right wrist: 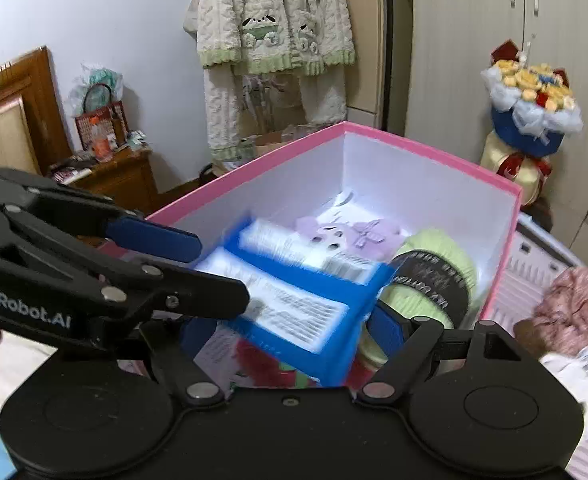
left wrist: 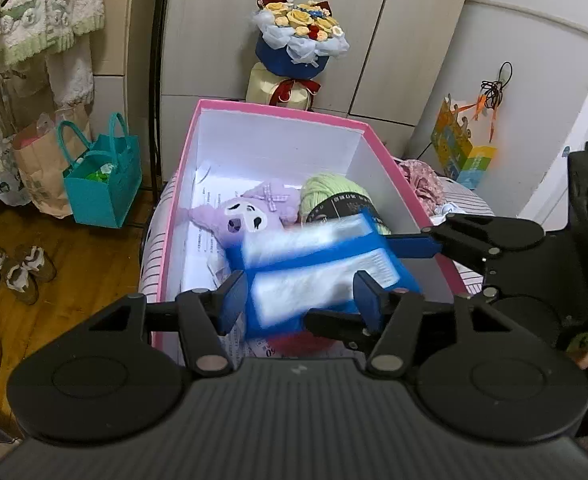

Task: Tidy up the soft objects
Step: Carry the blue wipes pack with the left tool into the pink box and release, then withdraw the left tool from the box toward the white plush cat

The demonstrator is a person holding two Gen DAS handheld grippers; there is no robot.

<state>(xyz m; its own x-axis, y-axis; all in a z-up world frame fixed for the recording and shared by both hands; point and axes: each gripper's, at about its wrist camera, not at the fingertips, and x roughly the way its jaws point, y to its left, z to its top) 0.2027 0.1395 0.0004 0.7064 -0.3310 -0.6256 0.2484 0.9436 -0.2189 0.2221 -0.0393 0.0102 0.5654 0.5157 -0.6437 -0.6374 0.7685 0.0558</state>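
Blue-and-white soft pack (left wrist: 318, 272), blue bands crossing white panels, blurred, tilted over the near end of the pink box (left wrist: 278, 114). Box open, white inside, papers on its floor. Purple plush (left wrist: 246, 216) lies face up mid-box, checked bow on top. Green yarn skein (left wrist: 334, 196) with black label just beside it, against the right wall. Something red under the pack, unclear.
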